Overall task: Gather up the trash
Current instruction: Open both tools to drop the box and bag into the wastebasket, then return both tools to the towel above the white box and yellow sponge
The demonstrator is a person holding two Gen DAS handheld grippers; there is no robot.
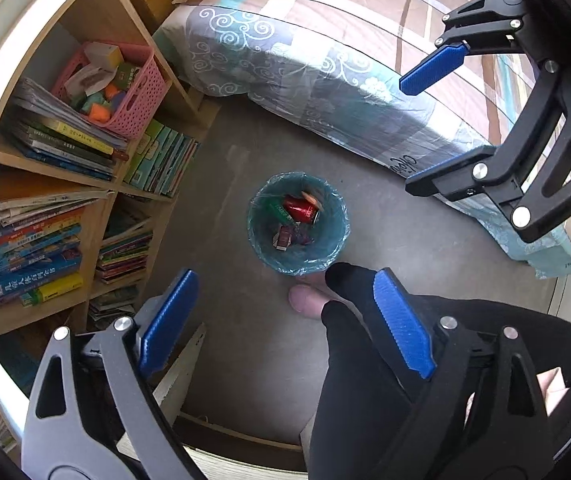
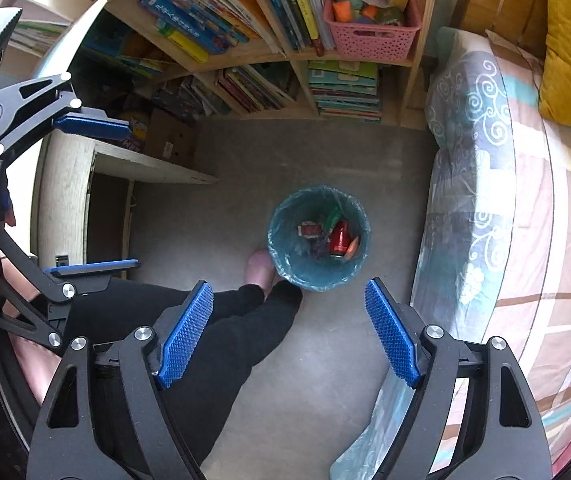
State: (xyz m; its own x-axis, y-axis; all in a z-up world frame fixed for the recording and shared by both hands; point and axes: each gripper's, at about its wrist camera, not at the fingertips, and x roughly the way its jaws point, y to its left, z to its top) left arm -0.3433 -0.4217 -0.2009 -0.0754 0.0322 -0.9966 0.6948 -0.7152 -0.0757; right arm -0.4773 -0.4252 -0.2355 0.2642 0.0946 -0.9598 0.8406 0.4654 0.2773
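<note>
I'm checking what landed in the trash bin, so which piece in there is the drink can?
The red can lying on its side in the bin, shiny and cylindrical; the other pieces, like the green wrapper, are flat packaging.

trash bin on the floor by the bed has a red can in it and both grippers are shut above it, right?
Not quite: both the left gripper and right gripper are open and empty, as each wrist view shows. The red can does lie in the trash bin by the bed.

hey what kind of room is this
Probably a child's bedroom: a bed with a patterned quilt, a wooden bookshelf of picture books holding a pink plastic basket, and a small lined teal waste bin on the floor.
</note>
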